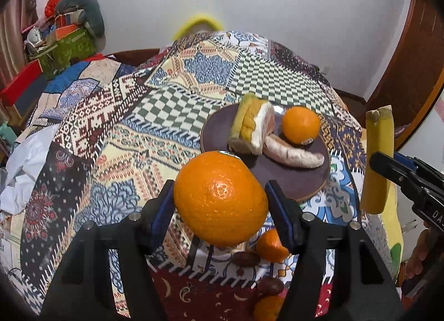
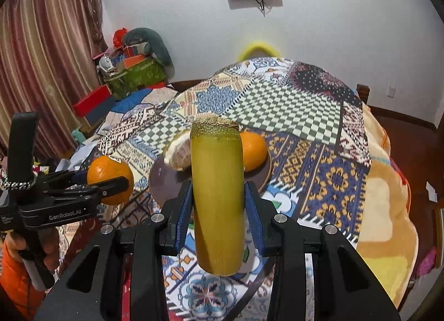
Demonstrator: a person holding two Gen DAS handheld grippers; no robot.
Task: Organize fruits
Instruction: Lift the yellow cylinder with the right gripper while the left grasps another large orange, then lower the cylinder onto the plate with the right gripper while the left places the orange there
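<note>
I've got fruit in both grippers, mid-carry over the cloth. My left gripper (image 1: 220, 201) is closed on a big orange (image 1: 220, 199), glossy, sticker on top, held clear of the surface. My right gripper (image 2: 217, 210) is clamped on a banana (image 2: 216, 196), upright, yellow-green, cut end up. Ahead of both sits the brown plate (image 1: 310, 182) with another orange (image 1: 301, 124) and peeled pieces. Next, I reckon: ease forward, lower onto bare plate, release gently.
</note>
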